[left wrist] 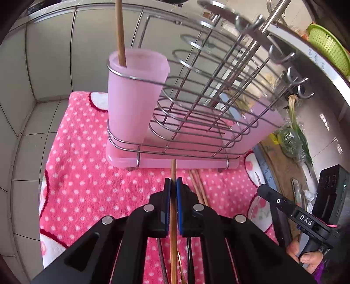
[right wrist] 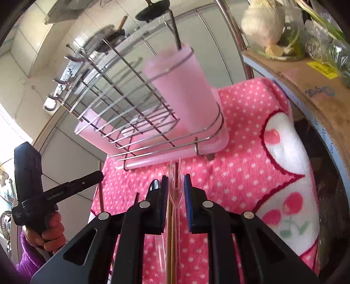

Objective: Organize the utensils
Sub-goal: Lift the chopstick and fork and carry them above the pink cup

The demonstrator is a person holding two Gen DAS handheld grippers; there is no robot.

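My left gripper (left wrist: 173, 185) is shut on a wooden chopstick (left wrist: 173, 170) that points at the base of the wire utensil rack (left wrist: 218, 91). The rack's pink cup (left wrist: 133, 98) holds another chopstick (left wrist: 120, 32) upright. More chopsticks (left wrist: 198, 185) lie on the pink dotted towel (left wrist: 83, 174). My right gripper (right wrist: 176, 185) is shut on a clear plastic fork (right wrist: 175, 174), tines toward the rack (right wrist: 122, 104). A dark-handled utensil (right wrist: 175, 28) stands in a pink cup (right wrist: 183, 91). Each gripper shows in the other's view: right gripper (left wrist: 261, 189), left gripper (right wrist: 98, 174).
A cardboard box (right wrist: 306, 76) with greens and garlic (right wrist: 262, 19) borders the towel. A green plastic basket (left wrist: 328, 43) sits on the steel counter edge behind the rack. Tiled wall (left wrist: 43, 54) stands beyond. A metal spoon tip (right wrist: 155, 184) lies beside my right pads.
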